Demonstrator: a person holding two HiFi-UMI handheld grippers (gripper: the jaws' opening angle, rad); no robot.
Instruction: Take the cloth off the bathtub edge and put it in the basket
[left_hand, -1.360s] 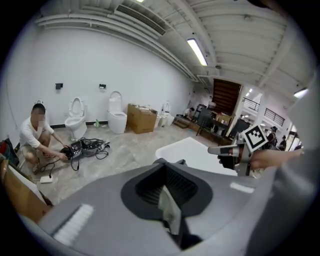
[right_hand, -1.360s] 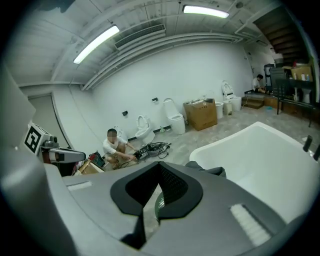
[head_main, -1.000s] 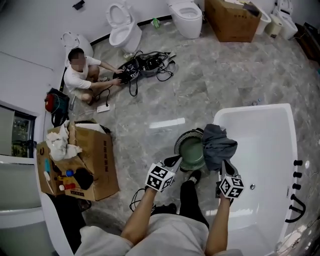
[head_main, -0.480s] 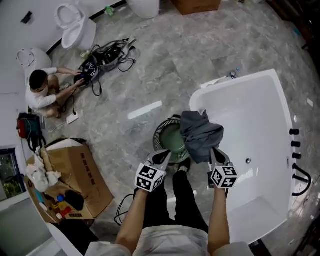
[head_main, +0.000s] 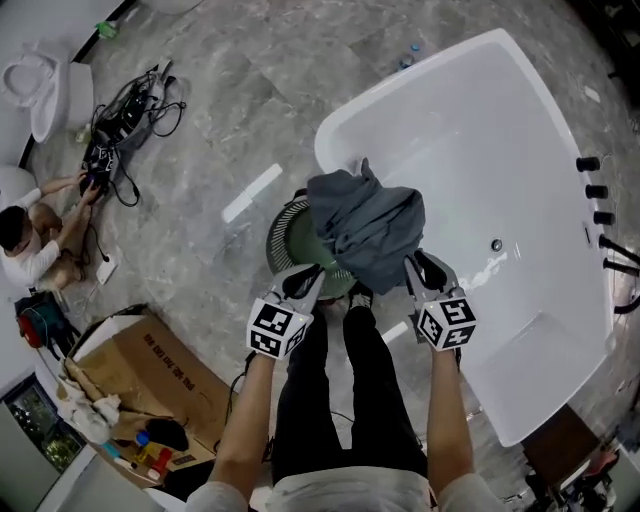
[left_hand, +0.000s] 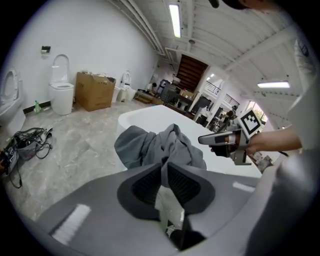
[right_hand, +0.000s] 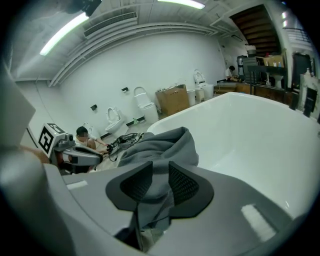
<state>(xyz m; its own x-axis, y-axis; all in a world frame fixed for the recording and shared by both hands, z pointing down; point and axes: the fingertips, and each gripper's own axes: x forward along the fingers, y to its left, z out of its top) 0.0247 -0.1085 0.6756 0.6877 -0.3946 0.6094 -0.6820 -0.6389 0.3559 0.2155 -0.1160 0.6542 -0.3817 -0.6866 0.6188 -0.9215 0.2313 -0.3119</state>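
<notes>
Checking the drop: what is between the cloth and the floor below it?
The green basket, beside the bathtub; the head view shows the cloth overlapping it.

The cloth in front of me is soft grey fabric, matt, limp and creased. The bathtub looks smooth, glossy white, and I see the ceiling lights shining on it. The basket is green plastic with a ribbed rim and a dull sheen. The floor is polished grey veined stone. The cardboard box is matt brown.
</notes>
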